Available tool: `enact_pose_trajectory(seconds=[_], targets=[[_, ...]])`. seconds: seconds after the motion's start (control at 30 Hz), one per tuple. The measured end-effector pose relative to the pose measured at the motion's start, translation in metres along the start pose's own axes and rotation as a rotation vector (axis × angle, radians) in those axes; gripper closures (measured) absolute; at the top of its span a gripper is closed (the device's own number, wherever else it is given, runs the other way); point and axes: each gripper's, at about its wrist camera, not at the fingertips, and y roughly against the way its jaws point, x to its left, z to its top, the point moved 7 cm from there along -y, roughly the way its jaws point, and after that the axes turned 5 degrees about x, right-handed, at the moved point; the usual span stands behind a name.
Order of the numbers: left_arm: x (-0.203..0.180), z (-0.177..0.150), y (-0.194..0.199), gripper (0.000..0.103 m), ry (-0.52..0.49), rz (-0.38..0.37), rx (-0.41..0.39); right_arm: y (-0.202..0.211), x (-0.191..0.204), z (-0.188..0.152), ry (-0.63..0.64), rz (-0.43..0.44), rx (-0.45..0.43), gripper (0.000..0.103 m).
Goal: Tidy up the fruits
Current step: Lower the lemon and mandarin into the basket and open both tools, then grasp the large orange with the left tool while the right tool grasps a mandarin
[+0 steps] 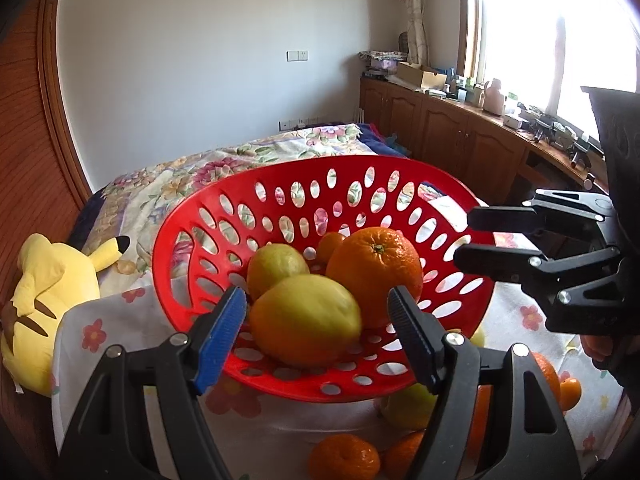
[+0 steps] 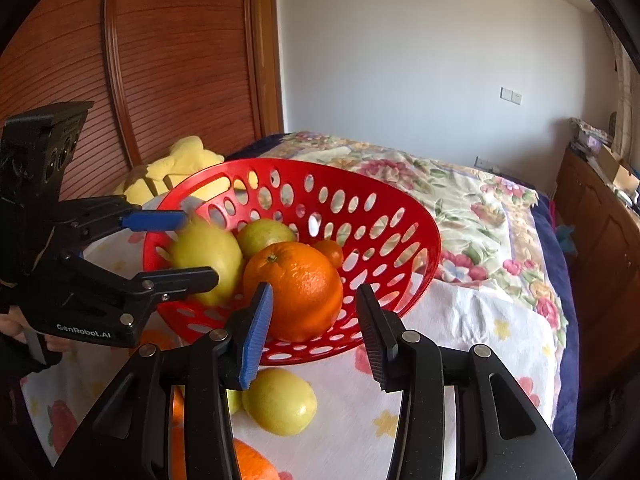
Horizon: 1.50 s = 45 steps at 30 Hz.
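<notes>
A red perforated basket [image 1: 320, 166] [image 2: 400, 204] stands on a flowered white cloth. It holds a big orange [image 1: 376, 276] [image 2: 296, 288], two lemons and a small mandarin [image 1: 330, 244]. My left gripper [image 1: 316, 292] [image 2: 200, 246] is open around the nearer lemon [image 1: 304, 320] [image 2: 208, 256]; that lemon looks blurred, with a gap beside the black pad. My right gripper [image 2: 314, 292] [image 1: 466, 238] is open and empty at the basket's right rim, just short of the orange. Loose on the cloth lie a lemon [image 2: 280, 404], an orange [image 2: 252, 464] and a mandarin [image 1: 344, 456].
A yellow plush toy [image 1: 48, 292] [image 2: 180, 160] lies left of the basket. Floral bedding [image 2: 460, 200] stretches behind it. A wooden cabinet [image 1: 440, 132] runs under the window at the right, and a wooden sliding door [image 2: 160, 60] stands at the left.
</notes>
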Motion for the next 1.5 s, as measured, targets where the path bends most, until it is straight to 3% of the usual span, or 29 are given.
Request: enact_pose_trajectory(seconds=[0.47,1.0,1.27,1.5], targets=[[-0.017,-0.019,0.052,0.029,0.011,-0.009,-0.068,0.039,0.009,-0.017,-0.046,-0.014,-0.041,0.057],[-0.064,-0.075,0.093,0.029,-0.011,-0.079,-0.083,0.086,0.019,-0.109,-0.170,-0.068,-0.025,0.054],[-0.088,-0.084,0.099,0.029,-0.043,-0.110,-0.081,0.094,0.017,-0.152,-0.210,-0.080,0.014,0.054],[-0.100,-0.088,0.092,0.029,-0.063,-0.125,-0.061,0.093,0.021,-0.169,-0.212,-0.067,0.041,0.057]])
